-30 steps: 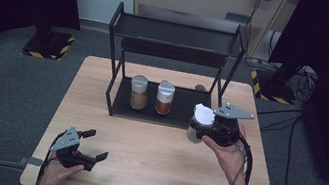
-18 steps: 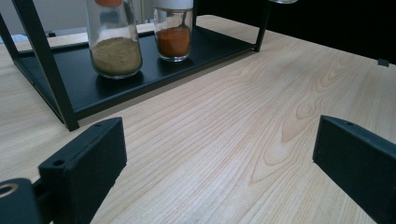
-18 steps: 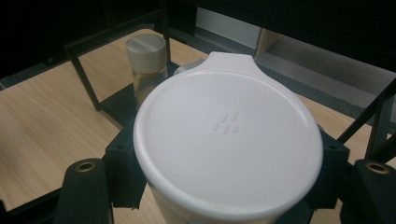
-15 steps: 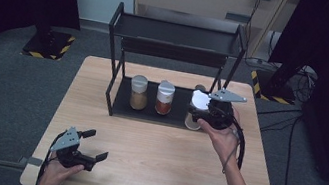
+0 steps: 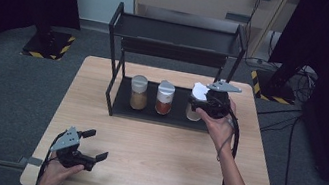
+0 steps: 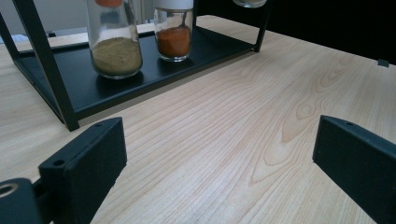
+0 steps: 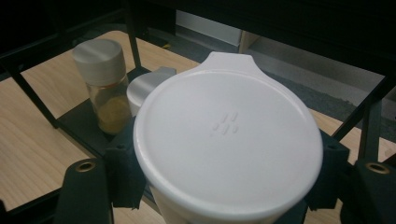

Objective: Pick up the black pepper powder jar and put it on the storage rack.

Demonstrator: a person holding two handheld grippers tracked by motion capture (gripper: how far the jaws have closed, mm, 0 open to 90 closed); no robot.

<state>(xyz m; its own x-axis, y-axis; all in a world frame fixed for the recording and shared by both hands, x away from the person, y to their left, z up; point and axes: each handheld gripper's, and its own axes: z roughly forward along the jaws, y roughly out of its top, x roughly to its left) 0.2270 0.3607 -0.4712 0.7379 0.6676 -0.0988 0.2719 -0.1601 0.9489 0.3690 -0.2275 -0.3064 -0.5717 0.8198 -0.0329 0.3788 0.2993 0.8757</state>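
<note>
White-lidded jar clamped between right gripper jaws, pads pressed on both sides just under the lid. Upright, lid tab pointing away from camera. In high view, jar at right end of rack lower shelf, beside the red spice jar; whether base touches the shelf: cannot tell, hidden by gripper and hand.

Change over the last second: jar carried from open table in front of rack's right leg, up and left, into the shelf's right slot. Grip unchanged throughout, jaws shut on jar all the way. Judgement: transport nearly done; set-down and release remaining. Third slot in row now lined up with the two jars already placed.

Outward: red spice jar mid-shelf, tan spice jar to its left, both upright, standing apart. In right gripper view, tan jar with silver cap, second silver cap just behind white lid. Upper shelf of rack bare.

Left gripper resting at near left corner of table, in place, same as a second ago. Jaws wide apart, nothing between, only wood grain in left gripper view.

Risk noted: right rack post close to right gripper; lowering needs care.
</note>
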